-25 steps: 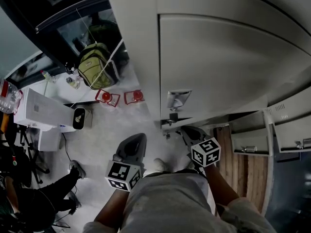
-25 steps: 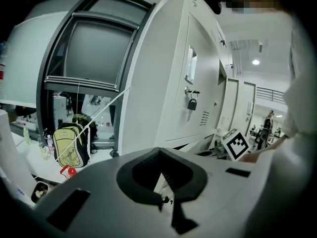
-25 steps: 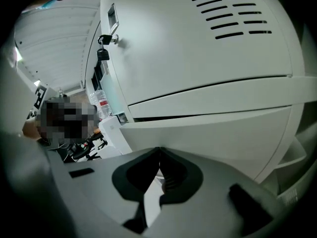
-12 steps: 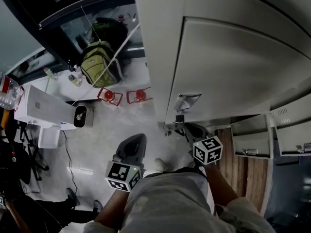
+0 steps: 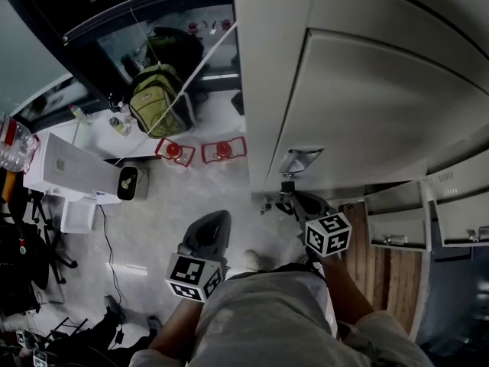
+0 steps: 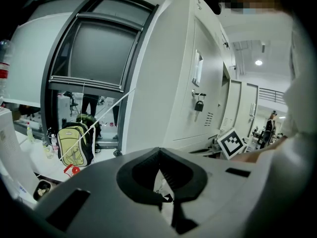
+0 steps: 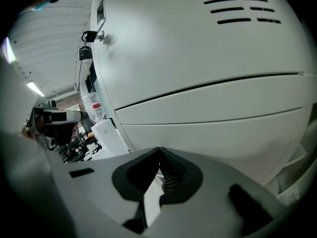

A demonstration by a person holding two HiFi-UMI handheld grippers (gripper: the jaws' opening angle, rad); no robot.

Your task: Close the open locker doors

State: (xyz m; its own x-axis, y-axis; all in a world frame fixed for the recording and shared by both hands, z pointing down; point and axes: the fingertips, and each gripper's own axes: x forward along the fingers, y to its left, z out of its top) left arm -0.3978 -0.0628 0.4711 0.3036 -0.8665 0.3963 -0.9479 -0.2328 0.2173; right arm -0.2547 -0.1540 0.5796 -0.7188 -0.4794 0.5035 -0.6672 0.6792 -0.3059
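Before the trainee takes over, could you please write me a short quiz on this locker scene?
1. True or false: the left gripper and the right gripper both have their jaws shut with nothing between them.
2. Which gripper is nearer the big locker door in the head view? A. left B. right C. both equally near
3. In the left gripper view, what hangs below the handle on the locker front?
Key: 1. True. 2. B. 3. A padlock.
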